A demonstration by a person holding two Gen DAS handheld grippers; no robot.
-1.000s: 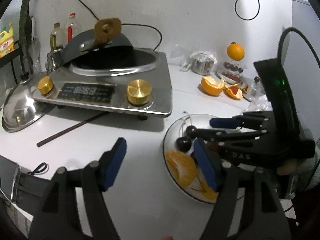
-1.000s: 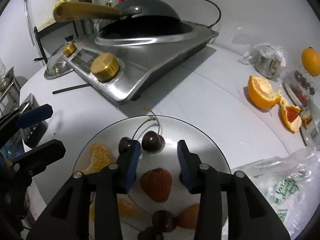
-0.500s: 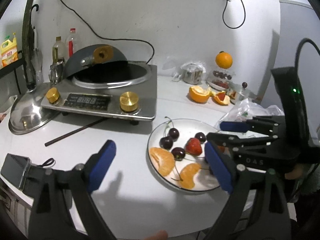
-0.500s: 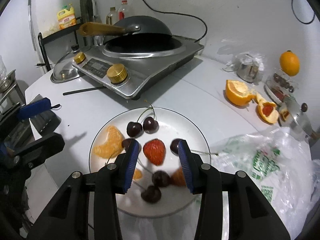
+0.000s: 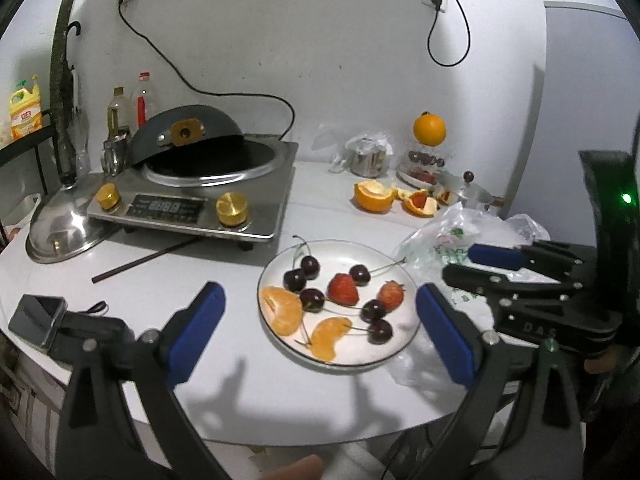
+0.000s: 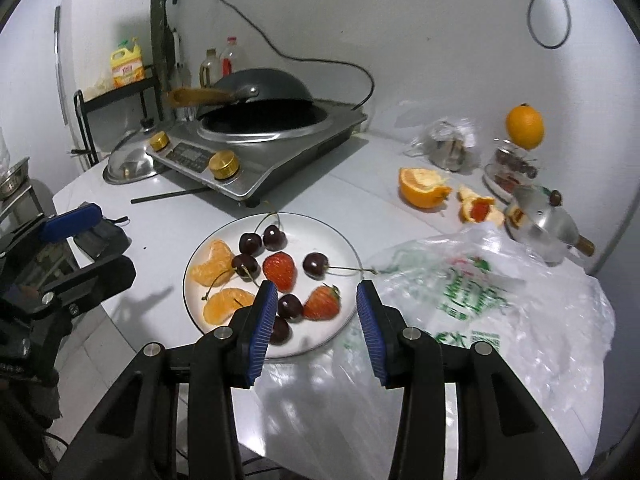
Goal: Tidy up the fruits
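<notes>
Round white ceramic plate (image 5: pixel 404 280), centre frame on the white tabletop (image 5: pixel 208 264), carries cherries, strawberries and orange segments. Left gripper (image 5: pixel 320 336) jaws opening, empty; right gripper (image 6: pixel 316 320) jaws apart, empty, evidently clear of the arrangement.

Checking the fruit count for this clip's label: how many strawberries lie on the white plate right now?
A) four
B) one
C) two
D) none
C: two strawberries show on the white plate, one strawberry near its middle among the cherries and a second strawberry toward the near edge, by the plastic bag.
</notes>
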